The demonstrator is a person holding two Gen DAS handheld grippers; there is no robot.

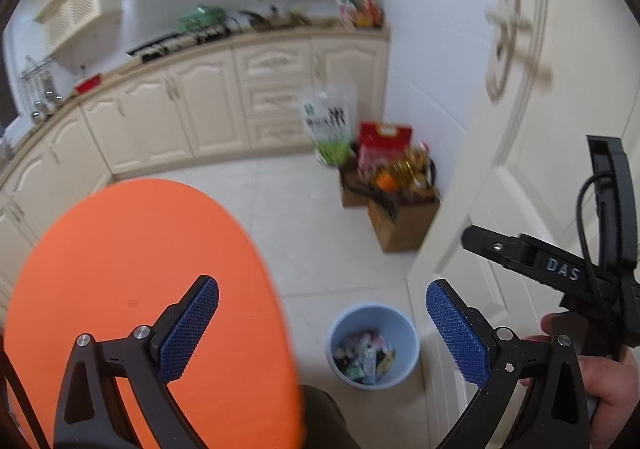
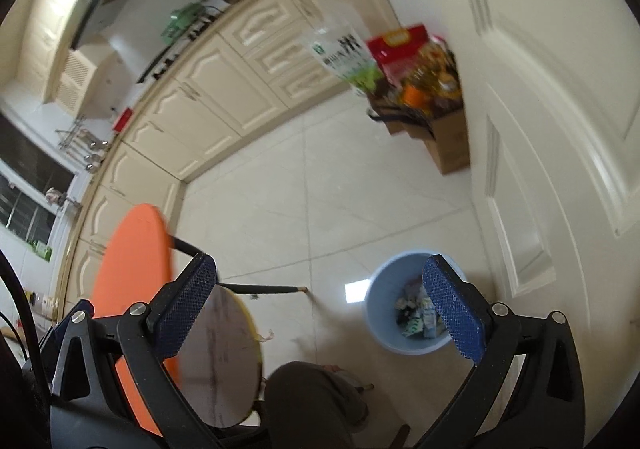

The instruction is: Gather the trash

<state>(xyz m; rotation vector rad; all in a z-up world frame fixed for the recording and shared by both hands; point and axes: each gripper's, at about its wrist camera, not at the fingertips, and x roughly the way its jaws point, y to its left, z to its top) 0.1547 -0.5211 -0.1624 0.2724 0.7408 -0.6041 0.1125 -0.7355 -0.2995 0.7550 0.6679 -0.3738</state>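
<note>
At the bottom of the left wrist view the left gripper (image 1: 322,329) stands wide open, its blue textured pads (image 1: 188,333) well apart with nothing between them. Its left finger overlaps the orange round tabletop (image 1: 132,269) that fills the lower left of the frame. At the right edge a hand (image 1: 600,373) holds the right gripper's black body.

In the right wrist view the right gripper (image 2: 320,305) is likewise spread wide and holds nothing; its right pad overlaps the rim of the bin.

The light blue trash bin (image 1: 372,345) stands on the pale tiled floor (image 1: 320,217), in the lower middle of the left view, between the tabletop and a white panelled door (image 1: 520,169). It holds a heap of crumpled wrappers (image 1: 364,359), white, green and dark, too blurred to read.

Farther back, a cardboard box (image 1: 400,221) crammed with packages sits against the door's edge, a green-and-white bag (image 1: 330,125) just behind it. Cream cabinets (image 1: 200,101) curve along the upper half.
</note>
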